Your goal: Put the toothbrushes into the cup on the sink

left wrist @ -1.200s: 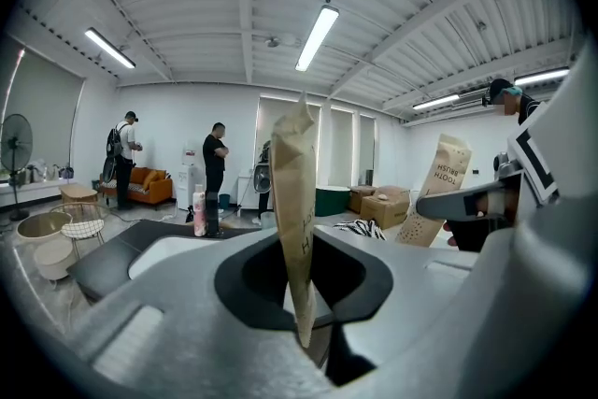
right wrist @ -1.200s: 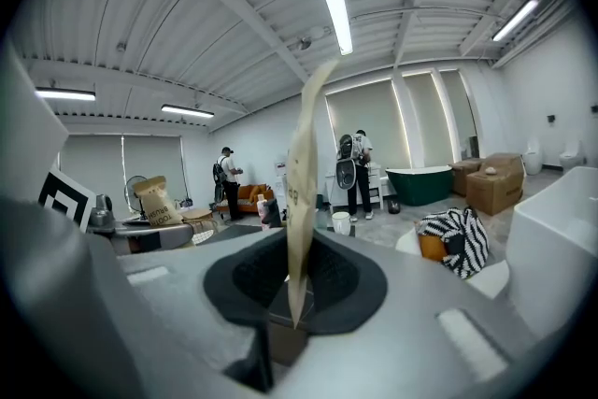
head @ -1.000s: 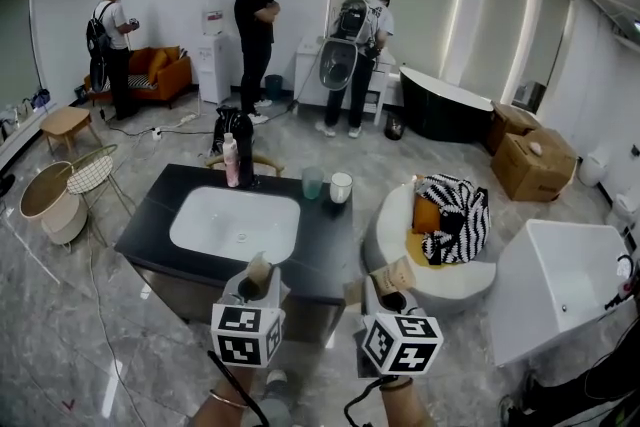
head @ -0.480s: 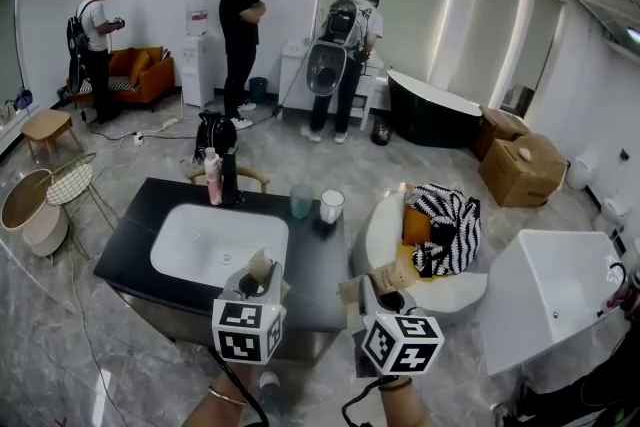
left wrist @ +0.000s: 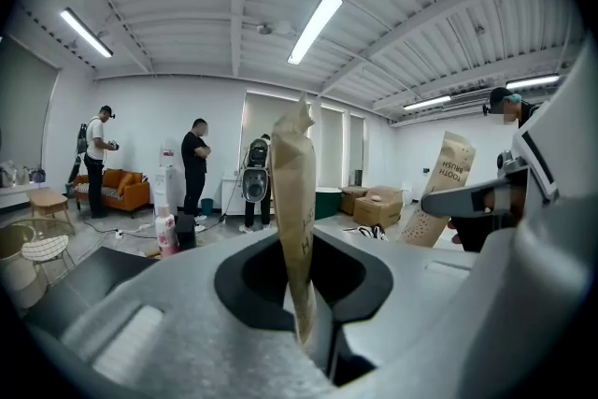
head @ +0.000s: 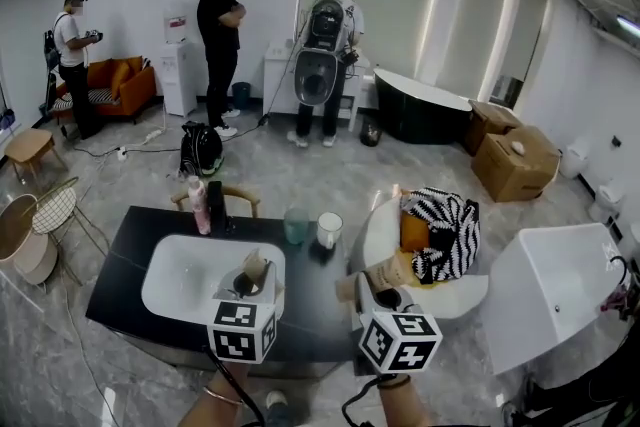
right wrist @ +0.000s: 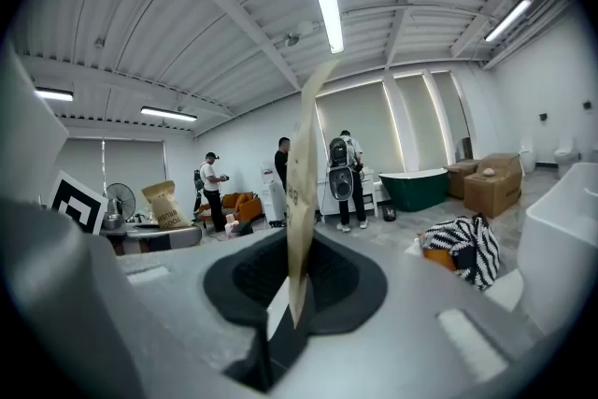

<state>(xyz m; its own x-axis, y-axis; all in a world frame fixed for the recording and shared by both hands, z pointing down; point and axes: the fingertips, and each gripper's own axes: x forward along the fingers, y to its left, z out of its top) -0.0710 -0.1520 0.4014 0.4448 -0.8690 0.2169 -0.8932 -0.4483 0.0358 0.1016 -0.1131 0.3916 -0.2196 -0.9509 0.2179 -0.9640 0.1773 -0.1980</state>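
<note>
Two toothbrushes in tan paper sleeves are held upright, one per gripper. My left gripper (head: 250, 283) is shut on one toothbrush sleeve (head: 257, 266), which stands thin and edge-on between the jaws (left wrist: 293, 210). My right gripper (head: 385, 296) is shut on the other sleeve (head: 388, 274), seen edge-on (right wrist: 300, 192). Both hang over the near edge of a black counter (head: 312, 303) with a white sink basin (head: 180, 283). A greenish cup (head: 296, 225) and a white cup (head: 329, 229) stand at the counter's far side, beyond the grippers.
A pink bottle (head: 198, 205) and a dark bottle (head: 216, 205) stand behind the basin. A round white chair with a striped cushion (head: 440, 225) sits right of the counter, and a white tub (head: 555, 285) further right. Three people stand at the back. Wire stools (head: 45, 215) are at left.
Both grippers, each still gripping its sleeve, have come forward over the counter's near edge. The counter and cups now lie closer and further left in the head view.
</note>
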